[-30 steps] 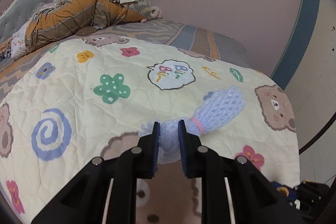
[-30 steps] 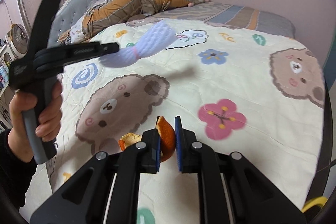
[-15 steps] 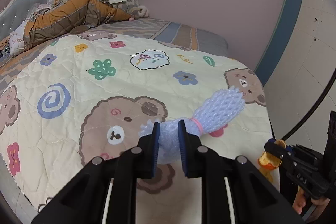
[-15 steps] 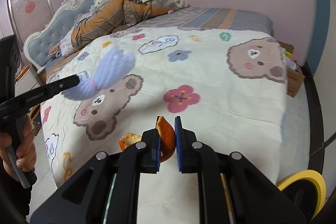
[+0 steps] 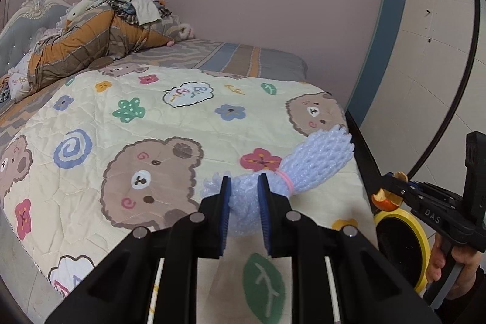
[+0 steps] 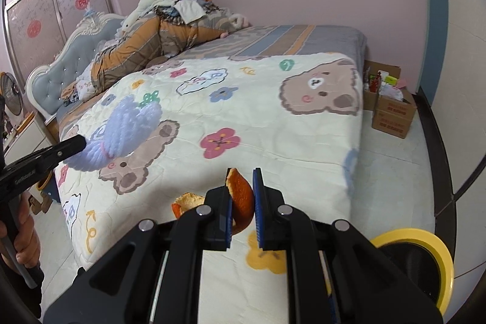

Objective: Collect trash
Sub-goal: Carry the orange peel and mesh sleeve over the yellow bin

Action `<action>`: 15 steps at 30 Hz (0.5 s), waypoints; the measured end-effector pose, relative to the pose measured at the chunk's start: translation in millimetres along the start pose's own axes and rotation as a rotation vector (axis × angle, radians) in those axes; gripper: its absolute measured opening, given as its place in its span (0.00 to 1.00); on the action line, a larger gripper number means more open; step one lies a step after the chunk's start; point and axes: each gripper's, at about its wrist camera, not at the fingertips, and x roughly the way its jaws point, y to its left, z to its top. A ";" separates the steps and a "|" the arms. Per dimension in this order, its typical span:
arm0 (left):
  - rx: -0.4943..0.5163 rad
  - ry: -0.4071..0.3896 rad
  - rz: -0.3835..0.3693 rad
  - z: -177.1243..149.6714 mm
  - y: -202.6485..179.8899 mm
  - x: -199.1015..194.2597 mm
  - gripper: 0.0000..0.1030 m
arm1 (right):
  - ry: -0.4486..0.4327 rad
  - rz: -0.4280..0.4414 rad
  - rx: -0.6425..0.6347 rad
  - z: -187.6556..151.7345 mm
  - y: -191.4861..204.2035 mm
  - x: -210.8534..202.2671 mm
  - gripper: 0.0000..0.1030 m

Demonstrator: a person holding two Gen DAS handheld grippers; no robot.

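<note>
My left gripper (image 5: 243, 187) is shut on a pale blue foam fruit net (image 5: 316, 160) with a pink band, held above the near corner of the bed. The net also shows in the right wrist view (image 6: 127, 129), at the left gripper's tip. My right gripper (image 6: 241, 187) is shut on a piece of orange peel (image 6: 241, 199), held above the bed's foot edge. The peel also shows in the left wrist view (image 5: 385, 199), just above a yellow-rimmed bin (image 5: 404, 236). That bin sits at the lower right of the right wrist view (image 6: 425, 251).
The bed carries a cream bear-and-flower quilt (image 6: 273, 117), with a heap of bedding and clothes (image 6: 164, 29) at the headboard. Cardboard boxes (image 6: 391, 108) stand on the floor between the bed and the far wall. A fan (image 6: 10, 94) stands at the left.
Both grippers have pulled back from over the bed toward its foot, each keeping its trash. The yellow-rimmed bin has come into view beside the right gripper.
</note>
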 end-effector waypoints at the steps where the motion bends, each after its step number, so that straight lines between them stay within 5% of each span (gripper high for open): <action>1: 0.008 -0.004 -0.003 -1.1 -5.1 -2.1 0.16 | -0.005 -0.004 0.005 -1.8 -4.3 -4.8 0.11; 15: 0.120 -0.032 -0.102 -10.5 -86.3 -24.5 0.17 | -0.087 -0.089 0.086 -23.4 -70.0 -67.3 0.11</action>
